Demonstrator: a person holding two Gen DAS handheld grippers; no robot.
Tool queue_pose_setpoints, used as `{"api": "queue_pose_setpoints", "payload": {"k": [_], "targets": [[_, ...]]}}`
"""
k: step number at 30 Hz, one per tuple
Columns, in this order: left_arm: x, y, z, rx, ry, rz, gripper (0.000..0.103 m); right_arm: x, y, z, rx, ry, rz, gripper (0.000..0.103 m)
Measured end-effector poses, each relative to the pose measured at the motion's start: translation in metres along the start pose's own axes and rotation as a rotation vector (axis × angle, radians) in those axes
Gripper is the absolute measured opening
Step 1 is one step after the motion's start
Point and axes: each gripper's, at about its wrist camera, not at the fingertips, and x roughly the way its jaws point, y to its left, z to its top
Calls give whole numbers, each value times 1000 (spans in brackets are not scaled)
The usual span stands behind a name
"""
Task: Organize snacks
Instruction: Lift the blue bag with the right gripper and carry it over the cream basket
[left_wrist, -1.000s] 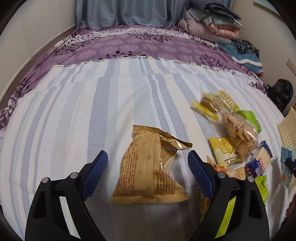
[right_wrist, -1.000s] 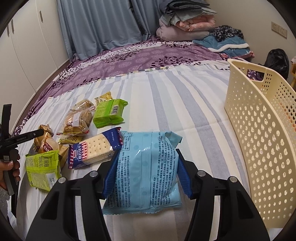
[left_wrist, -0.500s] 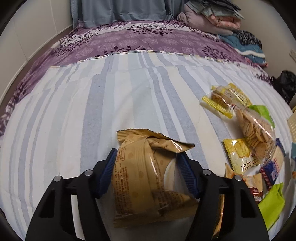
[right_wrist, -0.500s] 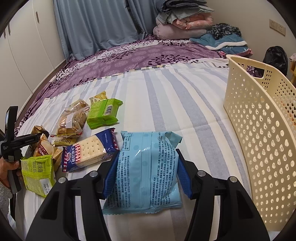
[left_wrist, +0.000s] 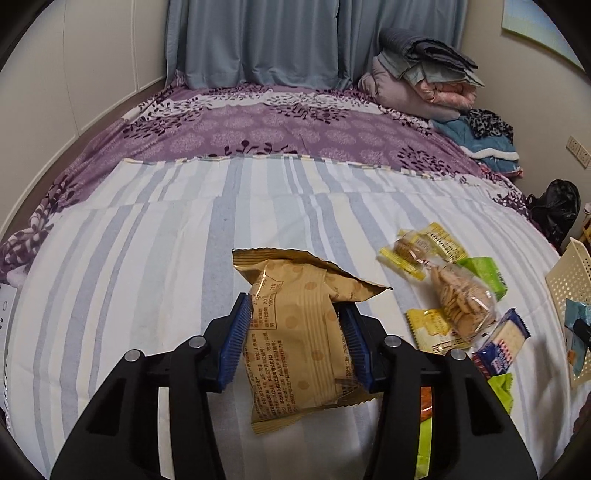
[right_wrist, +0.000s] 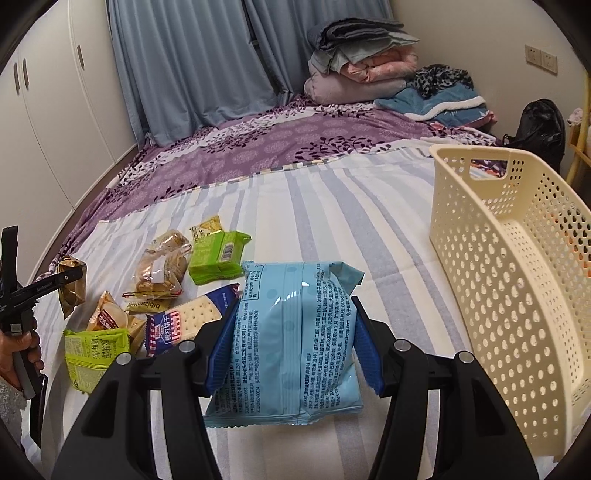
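On the striped bedsheet (left_wrist: 147, 236), the left gripper (left_wrist: 297, 347) has its blue pads pressed against both sides of a tan snack packet (left_wrist: 295, 332), which hangs clear of the cloth. At about three o'clock from it lie a clear bag of round biscuits (left_wrist: 461, 299), a yellow packet (left_wrist: 430, 326) and a blue cracker pack (left_wrist: 504, 341). Over in the right wrist view, the right gripper (right_wrist: 291, 350) is clamped on a light blue snack packet (right_wrist: 295, 339), lifted off the sheet. A cream perforated basket (right_wrist: 517, 273) stands at three o'clock from that packet, just beside it. At nine to ten o'clock lie a green packet (right_wrist: 218, 254) and the cracker pack (right_wrist: 188, 321); farther left, a hand (right_wrist: 22, 347) grips the other tool's handle.
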Motion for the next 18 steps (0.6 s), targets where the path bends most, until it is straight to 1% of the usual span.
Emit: {"api": "queue_pose_setpoints", "payload": {"k": [8,14,18], "targets": [[-33,-28,9,32,-46,-21,51,-31,-16,4,35,-63,-3,57],[-60,-64,13,82,-79,-60,51,-60,-38,3,79,-120,-15,57],[-75,-90,15,119,-97,-92,51,-82,-61,2,121,-168,-37,57]]}}
